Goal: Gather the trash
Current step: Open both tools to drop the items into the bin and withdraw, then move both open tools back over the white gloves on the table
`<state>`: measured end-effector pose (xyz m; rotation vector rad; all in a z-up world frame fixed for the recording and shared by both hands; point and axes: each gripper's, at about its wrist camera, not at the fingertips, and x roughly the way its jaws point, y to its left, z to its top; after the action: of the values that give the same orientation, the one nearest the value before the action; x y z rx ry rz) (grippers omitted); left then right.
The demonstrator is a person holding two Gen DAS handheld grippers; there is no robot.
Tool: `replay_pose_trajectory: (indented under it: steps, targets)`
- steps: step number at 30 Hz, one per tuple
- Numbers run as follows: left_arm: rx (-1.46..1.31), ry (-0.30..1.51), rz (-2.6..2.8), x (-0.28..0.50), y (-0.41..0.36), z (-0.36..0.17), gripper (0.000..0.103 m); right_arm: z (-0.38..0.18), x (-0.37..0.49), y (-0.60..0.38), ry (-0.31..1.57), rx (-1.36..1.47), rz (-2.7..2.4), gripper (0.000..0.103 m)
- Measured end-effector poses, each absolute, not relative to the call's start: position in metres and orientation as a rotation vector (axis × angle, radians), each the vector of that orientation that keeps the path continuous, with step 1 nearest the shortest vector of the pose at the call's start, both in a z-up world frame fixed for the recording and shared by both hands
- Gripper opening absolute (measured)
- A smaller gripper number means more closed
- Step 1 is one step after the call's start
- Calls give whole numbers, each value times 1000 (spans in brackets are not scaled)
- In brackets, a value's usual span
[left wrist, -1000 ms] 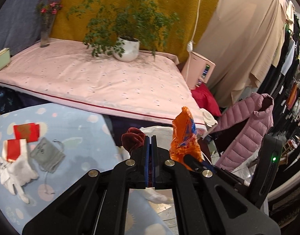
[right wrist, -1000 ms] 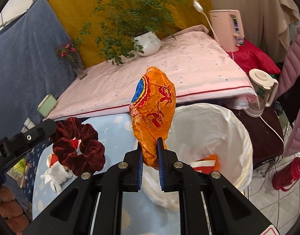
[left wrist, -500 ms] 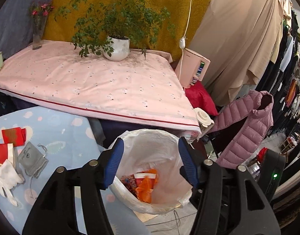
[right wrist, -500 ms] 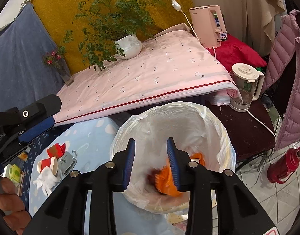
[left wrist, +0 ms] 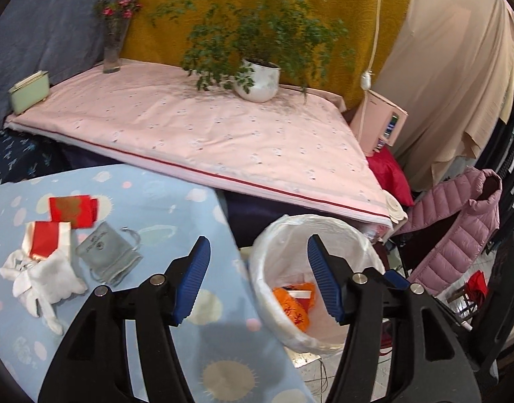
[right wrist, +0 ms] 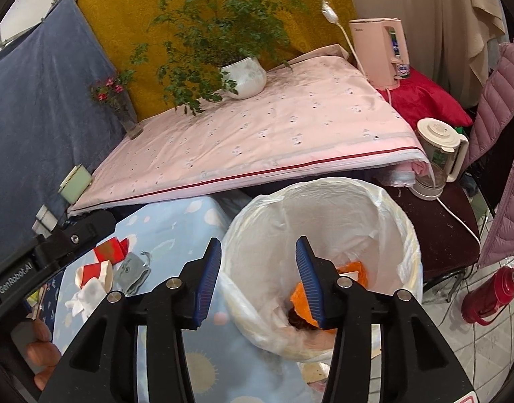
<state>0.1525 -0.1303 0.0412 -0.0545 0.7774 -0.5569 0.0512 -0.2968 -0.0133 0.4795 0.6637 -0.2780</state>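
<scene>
One "GenRobot.AI" label on left tongs, other writing unreadable

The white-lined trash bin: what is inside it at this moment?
Inside the trash bin lie an orange wrapper, a red-and-white packet and something dark red. The right gripper's finger covers part of the bottom.

Lots of colour here: the tabletop cloth is pale blue with white clouds and yellowish suns. On it, red-and-white packets, a red packet with a gold print, a grey pouch and a white glove. The bin liner is white, with an orange wrapper with red print inside. Pink sheet with a red stripe, mustard backdrop, both claws black with blue pads.
</scene>
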Motion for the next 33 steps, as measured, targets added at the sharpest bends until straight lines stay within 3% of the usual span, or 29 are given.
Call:
replay_pose_trajectory:
  steps: [5,19,22,33]
  targets:
    - [-64,760,-467,155,-95,39,67,-7,62,-273,670,448,-229,47]
    - [-130,770,-270,167,7,25,73,5,96,-192,703,354,-88,47]
    - [-145,776,-226,167,31,19,80,6,102,-175,712,334,-60,47]
    - [-219,850,-85,179,105,-15,82,-2,126,-111,767,274,44,47]
